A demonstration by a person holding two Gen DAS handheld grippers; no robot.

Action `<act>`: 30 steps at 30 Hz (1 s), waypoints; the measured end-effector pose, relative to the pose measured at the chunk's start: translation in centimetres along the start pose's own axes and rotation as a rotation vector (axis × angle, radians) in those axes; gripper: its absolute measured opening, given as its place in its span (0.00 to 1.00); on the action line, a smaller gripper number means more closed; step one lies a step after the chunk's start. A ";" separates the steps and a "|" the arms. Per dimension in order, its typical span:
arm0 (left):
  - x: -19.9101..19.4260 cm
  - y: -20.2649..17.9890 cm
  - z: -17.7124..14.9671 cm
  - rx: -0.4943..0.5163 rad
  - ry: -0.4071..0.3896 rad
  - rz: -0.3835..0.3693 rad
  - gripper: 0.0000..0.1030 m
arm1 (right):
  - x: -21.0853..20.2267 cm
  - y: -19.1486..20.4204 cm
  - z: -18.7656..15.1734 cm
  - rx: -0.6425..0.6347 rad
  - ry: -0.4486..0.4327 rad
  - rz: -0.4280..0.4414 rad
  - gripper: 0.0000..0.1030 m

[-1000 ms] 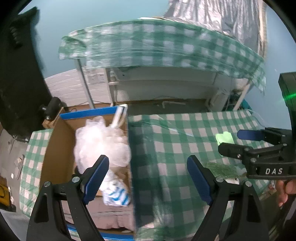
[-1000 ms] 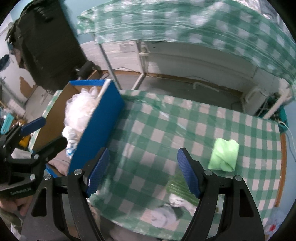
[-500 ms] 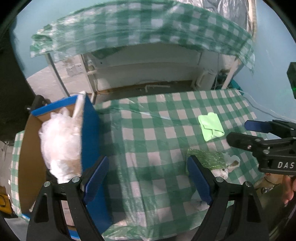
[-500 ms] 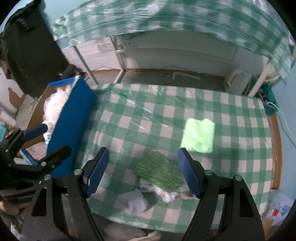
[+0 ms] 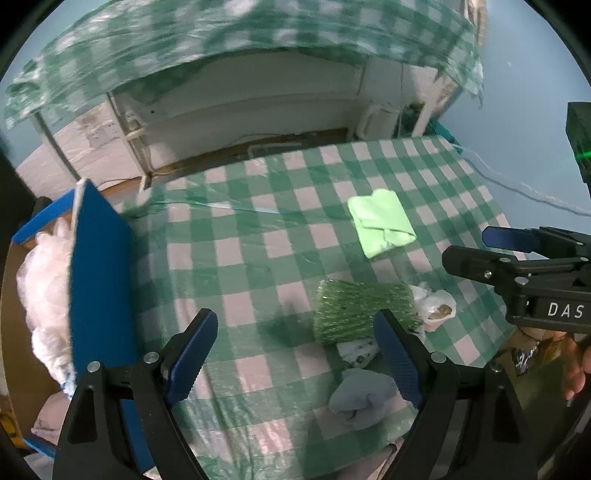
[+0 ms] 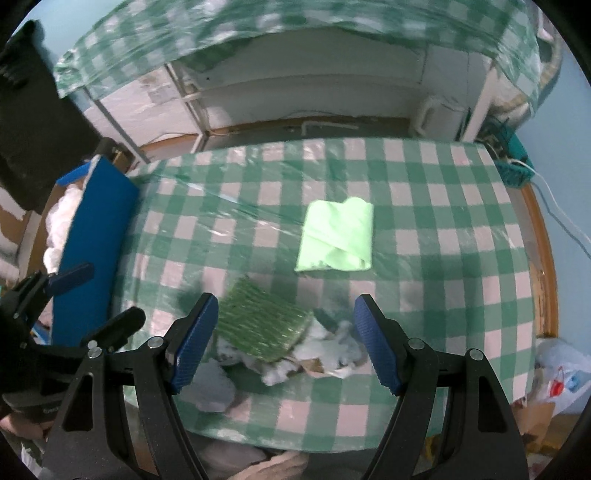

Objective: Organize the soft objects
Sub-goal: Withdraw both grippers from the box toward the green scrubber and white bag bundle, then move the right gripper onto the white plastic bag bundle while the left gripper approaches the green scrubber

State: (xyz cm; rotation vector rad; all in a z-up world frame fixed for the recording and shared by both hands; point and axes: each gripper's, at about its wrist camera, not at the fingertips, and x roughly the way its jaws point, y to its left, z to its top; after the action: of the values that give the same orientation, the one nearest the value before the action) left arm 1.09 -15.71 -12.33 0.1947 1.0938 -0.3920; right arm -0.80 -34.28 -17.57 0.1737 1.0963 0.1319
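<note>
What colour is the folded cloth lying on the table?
Light green; the folded cloth shows best in the right wrist view, on the green-checked table.

pale blue wall [image 5: 535, 122], checked-cloth table [image 6: 443, 206], second covered table [image 6: 295, 33] behind

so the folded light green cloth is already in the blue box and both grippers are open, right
Not quite. The folded light green cloth lies on the checked table, apart from the blue box, as the right wrist view shows. Both the left gripper and the right gripper are open.
</note>
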 end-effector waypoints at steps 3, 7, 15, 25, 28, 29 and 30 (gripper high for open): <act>0.8 -0.8 0.1 0.017 0.017 0.000 0.85 | 0.7 -0.9 -0.6 0.004 0.020 -0.001 0.74; 1.9 -1.1 0.3 0.005 0.040 -0.007 0.85 | 1.9 -1.7 -1.3 -0.001 0.055 -0.006 0.74; 3.5 -0.9 0.6 -0.019 0.069 0.003 0.85 | 3.9 -2.7 -3.2 -0.006 0.137 0.021 0.74; 4.8 -1.2 0.8 -0.020 0.095 0.013 0.85 | 7.3 -2.5 -4.1 -0.054 0.228 0.036 0.43; 5.1 -1.2 0.9 -0.023 0.101 0.013 0.85 | 7.8 -2.7 -4.3 -0.064 0.244 0.039 0.28; 5.3 -1.3 1.0 -0.023 0.103 0.012 0.85 | 7.8 -2.8 -4.3 -0.067 0.243 0.037 0.24; 5.4 -1.4 1.1 -0.023 0.105 0.012 0.85 | 7.8 -2.9 -4.3 -0.072 0.242 0.035 0.22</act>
State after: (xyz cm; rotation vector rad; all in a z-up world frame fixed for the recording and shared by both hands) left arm 3.56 -18.52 -16.60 0.2035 1.1993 -0.3614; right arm -1.11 -35.26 -26.85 0.1140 1.3273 0.2283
